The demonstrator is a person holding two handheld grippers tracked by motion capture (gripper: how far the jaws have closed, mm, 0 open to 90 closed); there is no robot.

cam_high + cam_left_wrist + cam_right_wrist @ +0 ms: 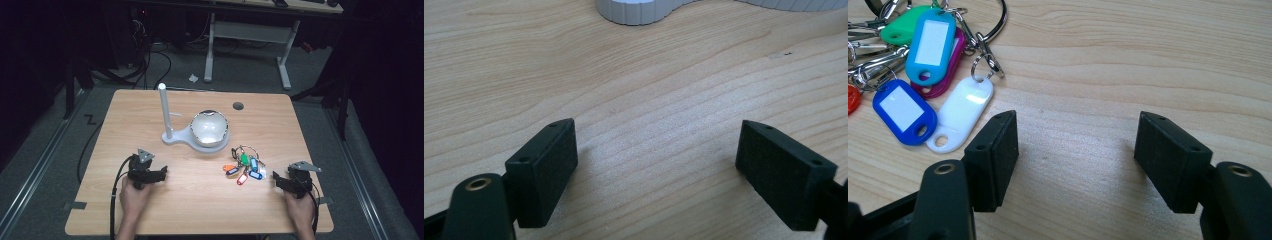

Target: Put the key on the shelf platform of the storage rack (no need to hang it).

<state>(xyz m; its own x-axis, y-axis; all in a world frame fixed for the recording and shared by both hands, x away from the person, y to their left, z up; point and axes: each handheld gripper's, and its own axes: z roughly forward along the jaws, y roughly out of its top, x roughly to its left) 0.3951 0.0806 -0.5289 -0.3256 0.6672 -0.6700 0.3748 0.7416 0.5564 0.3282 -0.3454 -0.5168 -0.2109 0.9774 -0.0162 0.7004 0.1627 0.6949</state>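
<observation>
High view shows the wooden table [150, 210], then the white stand with a post and a bowl [209, 129] in its middle. My left gripper [161, 172] and my right gripper [276, 181] rest on the table, both with jaws apart and empty. The bunch of key tags [245, 167] lies just beside my right gripper.
</observation>
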